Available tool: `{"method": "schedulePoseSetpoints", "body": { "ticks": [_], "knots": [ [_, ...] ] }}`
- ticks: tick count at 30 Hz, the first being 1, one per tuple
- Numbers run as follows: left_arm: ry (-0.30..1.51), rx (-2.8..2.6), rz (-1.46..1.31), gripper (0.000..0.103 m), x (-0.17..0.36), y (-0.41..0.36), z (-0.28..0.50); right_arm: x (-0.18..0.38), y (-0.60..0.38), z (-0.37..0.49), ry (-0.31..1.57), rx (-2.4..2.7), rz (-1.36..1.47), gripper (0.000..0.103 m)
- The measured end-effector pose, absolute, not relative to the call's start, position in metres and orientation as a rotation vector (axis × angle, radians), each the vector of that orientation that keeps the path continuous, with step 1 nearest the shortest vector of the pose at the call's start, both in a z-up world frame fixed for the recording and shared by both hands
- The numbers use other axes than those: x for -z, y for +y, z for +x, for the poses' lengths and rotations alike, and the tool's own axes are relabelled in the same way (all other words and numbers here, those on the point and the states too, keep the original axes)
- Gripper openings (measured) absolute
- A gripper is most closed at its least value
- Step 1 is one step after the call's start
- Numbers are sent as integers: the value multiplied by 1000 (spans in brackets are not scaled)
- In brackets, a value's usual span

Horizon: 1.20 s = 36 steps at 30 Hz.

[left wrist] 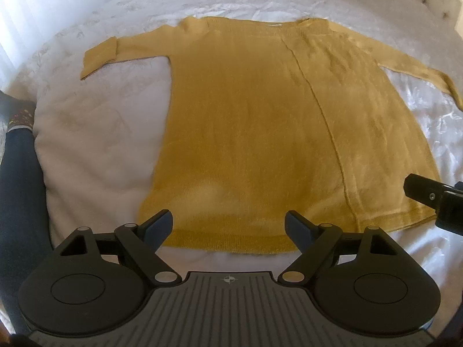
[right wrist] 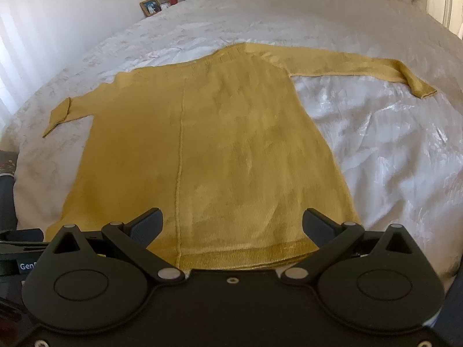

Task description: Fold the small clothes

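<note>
1. Left sleeve [left wrist: 99,59] — at the upper left of the left wrist view, its cuff turned back, lying flat on the white quilted bedspread [left wrist: 86,150].
2. Mustard-yellow knitted sweater [left wrist: 254,133] — spread flat across the centre of both views, neckline toward the top, hem at the bottom, a raised seam running down its middle.
3. Left gripper [left wrist: 228,224] — jaws wide apart, holding nothing, poised just above the hem.
4. Right gripper [right wrist: 231,225] — likewise fully spread and empty, over the hem's right portion.
5. Right sleeve [right wrist: 376,70] — stretched toward the upper right of the right wrist view.
6. Step in hand, as judged: folding not yet begun; the next move calls for pinching a sleeve or side edge and carrying it inward to the seam.
</note>
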<state>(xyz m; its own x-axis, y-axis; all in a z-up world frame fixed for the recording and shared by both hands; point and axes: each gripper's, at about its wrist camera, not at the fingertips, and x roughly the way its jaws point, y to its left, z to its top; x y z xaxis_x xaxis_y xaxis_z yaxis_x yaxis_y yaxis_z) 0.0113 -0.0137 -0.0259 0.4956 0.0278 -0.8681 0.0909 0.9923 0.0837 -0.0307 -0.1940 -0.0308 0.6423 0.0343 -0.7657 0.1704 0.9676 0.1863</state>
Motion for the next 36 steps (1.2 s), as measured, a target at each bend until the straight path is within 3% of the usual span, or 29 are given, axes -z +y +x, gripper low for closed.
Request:
{"method": "schedulePoseSetpoints", "body": {
  "ticks": [36],
  "knots": [
    [1091,54,75,84,43,-6,23,51,-198,-10,958,88,314,102]
  ]
}}
